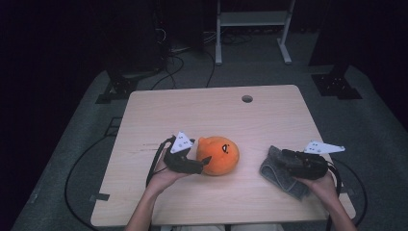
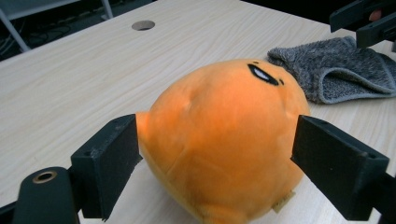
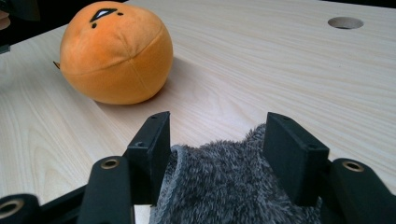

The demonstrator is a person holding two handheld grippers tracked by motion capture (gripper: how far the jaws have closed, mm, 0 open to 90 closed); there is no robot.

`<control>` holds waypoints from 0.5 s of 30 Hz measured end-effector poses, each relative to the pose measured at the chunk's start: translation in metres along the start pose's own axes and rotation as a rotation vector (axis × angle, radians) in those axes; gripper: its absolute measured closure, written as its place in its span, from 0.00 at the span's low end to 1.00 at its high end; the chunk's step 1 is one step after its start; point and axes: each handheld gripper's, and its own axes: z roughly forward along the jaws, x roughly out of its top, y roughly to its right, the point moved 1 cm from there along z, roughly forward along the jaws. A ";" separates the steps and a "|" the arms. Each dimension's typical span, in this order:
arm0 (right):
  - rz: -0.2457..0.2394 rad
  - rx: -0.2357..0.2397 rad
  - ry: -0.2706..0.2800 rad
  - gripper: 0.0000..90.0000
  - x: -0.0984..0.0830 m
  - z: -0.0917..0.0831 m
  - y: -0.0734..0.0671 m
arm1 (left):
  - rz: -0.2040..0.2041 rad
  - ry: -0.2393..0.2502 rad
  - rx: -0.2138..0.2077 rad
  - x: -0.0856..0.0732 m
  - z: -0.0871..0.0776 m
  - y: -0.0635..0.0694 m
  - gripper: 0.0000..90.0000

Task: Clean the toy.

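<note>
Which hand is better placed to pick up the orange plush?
Left. The left tongs already straddle the orange plush, jaws open either side. The right tongs sit over the grey cloth, apart from it.

The plush ball is bright orange with small black markings, the cloth near the right is mottled grey with a paler edge, and the table is pale wood with fine grain.
</note>
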 end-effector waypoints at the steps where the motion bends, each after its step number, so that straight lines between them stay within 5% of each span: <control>1: 0.000 0.000 0.000 0.45 0.000 0.000 0.000 | 0.000 0.000 0.000 0.000 0.000 0.000 0.16; 15: -0.003 0.006 -0.003 0.43 -0.001 -0.001 -0.001 | -0.034 -0.004 0.035 -0.022 -0.013 -0.008 0.14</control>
